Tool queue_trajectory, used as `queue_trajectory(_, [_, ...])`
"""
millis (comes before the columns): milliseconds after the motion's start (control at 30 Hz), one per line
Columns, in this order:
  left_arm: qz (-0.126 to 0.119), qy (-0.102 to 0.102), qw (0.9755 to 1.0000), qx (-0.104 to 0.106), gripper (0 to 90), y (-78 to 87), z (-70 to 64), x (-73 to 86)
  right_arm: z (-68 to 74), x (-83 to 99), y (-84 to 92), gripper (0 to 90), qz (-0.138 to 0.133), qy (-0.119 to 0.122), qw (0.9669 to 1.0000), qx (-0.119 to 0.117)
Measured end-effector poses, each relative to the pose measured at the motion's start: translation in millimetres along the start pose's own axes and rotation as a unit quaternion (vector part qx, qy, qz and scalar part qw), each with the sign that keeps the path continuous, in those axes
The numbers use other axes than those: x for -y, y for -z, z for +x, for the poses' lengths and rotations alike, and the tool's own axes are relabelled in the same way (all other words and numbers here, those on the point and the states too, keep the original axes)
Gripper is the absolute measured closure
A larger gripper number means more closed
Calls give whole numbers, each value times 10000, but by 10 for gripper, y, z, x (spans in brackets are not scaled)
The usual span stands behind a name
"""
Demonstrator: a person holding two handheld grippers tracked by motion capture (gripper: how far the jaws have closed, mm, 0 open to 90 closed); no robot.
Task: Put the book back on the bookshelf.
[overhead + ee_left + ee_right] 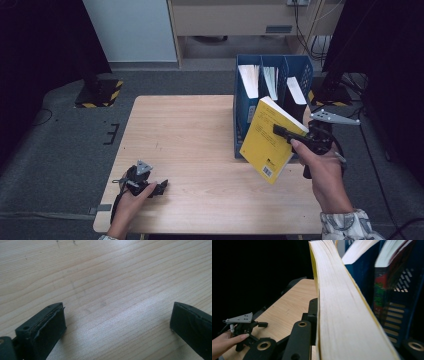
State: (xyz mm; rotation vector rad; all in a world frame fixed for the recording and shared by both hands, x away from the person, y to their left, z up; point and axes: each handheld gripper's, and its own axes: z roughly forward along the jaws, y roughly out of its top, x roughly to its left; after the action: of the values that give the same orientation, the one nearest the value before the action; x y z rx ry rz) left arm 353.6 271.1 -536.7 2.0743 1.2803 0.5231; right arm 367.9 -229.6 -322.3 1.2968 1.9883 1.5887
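Right claw [283,133] clamped on yellow book [265,140], lifted near table's right edge. Keep it upright, line up with a free rack [246,112] slot. Left claw [159,188] gapes empty.

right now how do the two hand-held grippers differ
The left hand-held gripper rests low on the wooden table with its jaws open and nothing between them; the right hand-held gripper is raised and shut on a yellow book, held tilted in front of the blue file rack. Both are black with a grey three-cornered plate.
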Motion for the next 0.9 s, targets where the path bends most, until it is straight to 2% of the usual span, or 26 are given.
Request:
queue_trajectory(400, [0, -8, 10000, 4, 0, -1, 0, -1, -262, -61, 241, 750, -141, -351, 9991, 198])
queue_trajectory(633, [-2, -8, 10000, 4, 0, -1, 0, -1, -386, -109, 342, 750, -154, -391, 9984, 383])
queue_trajectory(900, [-1, -10, 10000, 3, 0, -1, 0, -1, -503, -165, 363, 750, -149, -475, 9971, 571])
